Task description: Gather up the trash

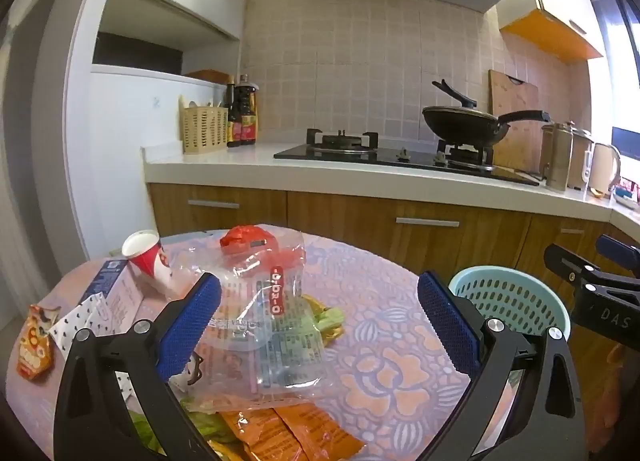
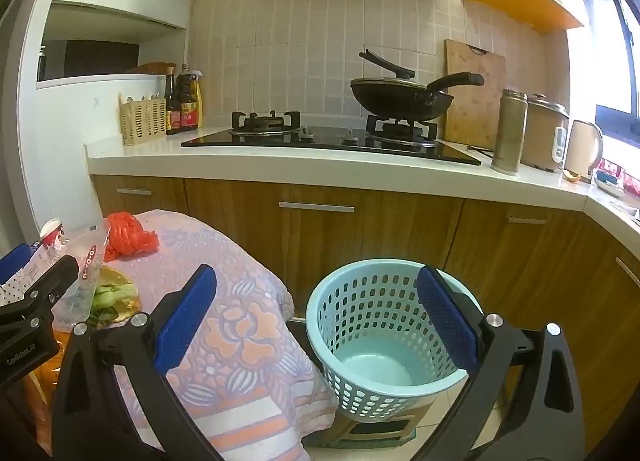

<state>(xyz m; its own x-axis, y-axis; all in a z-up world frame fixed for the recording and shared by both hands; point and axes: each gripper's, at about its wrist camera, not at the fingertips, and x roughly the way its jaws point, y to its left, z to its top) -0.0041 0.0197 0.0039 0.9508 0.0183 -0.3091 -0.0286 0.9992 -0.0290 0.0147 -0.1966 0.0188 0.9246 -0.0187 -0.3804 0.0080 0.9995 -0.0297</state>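
Trash lies scattered on a table with a pink flowered cloth (image 1: 384, 353): a clear plastic bag with print (image 1: 272, 325), a crumpled red bag (image 1: 244, 239), a tipped red-and-white paper cup (image 1: 148, 261), a blue-and-white carton (image 1: 116, 293), an orange snack packet (image 1: 36, 345), orange wrappers (image 1: 280, 437) and green vegetable scraps (image 1: 328, 319). My left gripper (image 1: 320, 321) hovers open over the clear bag, touching nothing. A light blue perforated basket (image 2: 360, 325) stands beside the table. My right gripper (image 2: 316, 317) is open above the table's edge and the basket, holding nothing.
Behind the table runs a white kitchen counter (image 2: 320, 169) with wooden cabinets, a gas hob and a black wok (image 2: 400, 97). Sauce bottles (image 2: 184, 101), a cutlery basket, a cutting board, a steel flask and a kettle stand on it. The basket rests on a low stool (image 2: 372, 429).
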